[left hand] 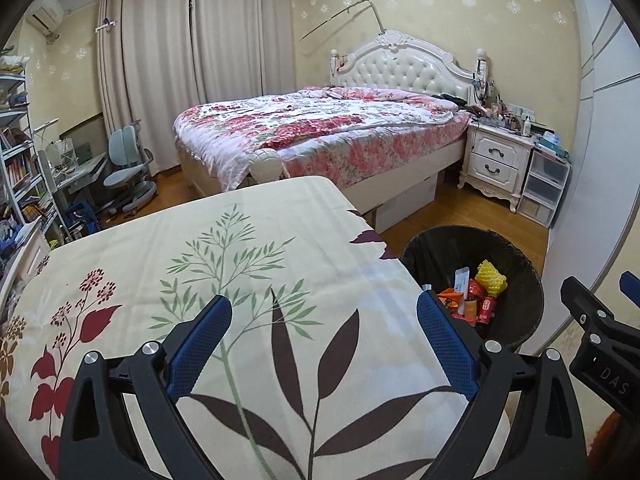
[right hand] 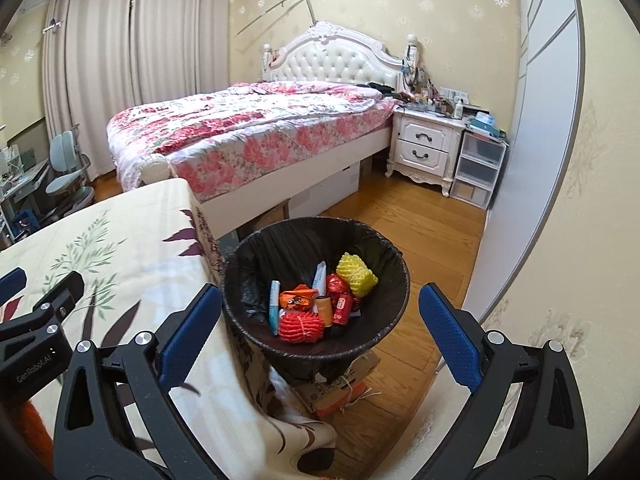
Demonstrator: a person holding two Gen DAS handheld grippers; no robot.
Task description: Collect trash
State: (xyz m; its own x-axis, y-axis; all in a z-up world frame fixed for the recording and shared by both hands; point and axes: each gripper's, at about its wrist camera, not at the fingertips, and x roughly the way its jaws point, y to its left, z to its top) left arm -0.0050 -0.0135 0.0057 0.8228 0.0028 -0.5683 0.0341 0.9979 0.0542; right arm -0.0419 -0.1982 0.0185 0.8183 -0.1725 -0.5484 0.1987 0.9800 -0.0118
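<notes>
Through the left wrist camera, my left gripper [left hand: 324,312] hangs spread and empty over the leaf-print tablecloth [left hand: 240,264]; the trash bin [left hand: 516,320] sits at 3 o'clock, half hidden. Only the right wrist view, with my right gripper [right hand: 320,308] also released, shows the red rope coil [right hand: 301,327] and yellow foam net [right hand: 356,274] inside.

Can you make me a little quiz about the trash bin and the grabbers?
1. True or false: both grippers are holding trash.
2. What colour is the foam net in the bin? A green, B yellow, C white.
3. What sits right beside the bin?

Key:
1. False; the left gripper and right gripper are open and empty.
2. B, the foam net is yellow.
3. The cloth-covered table.
</notes>
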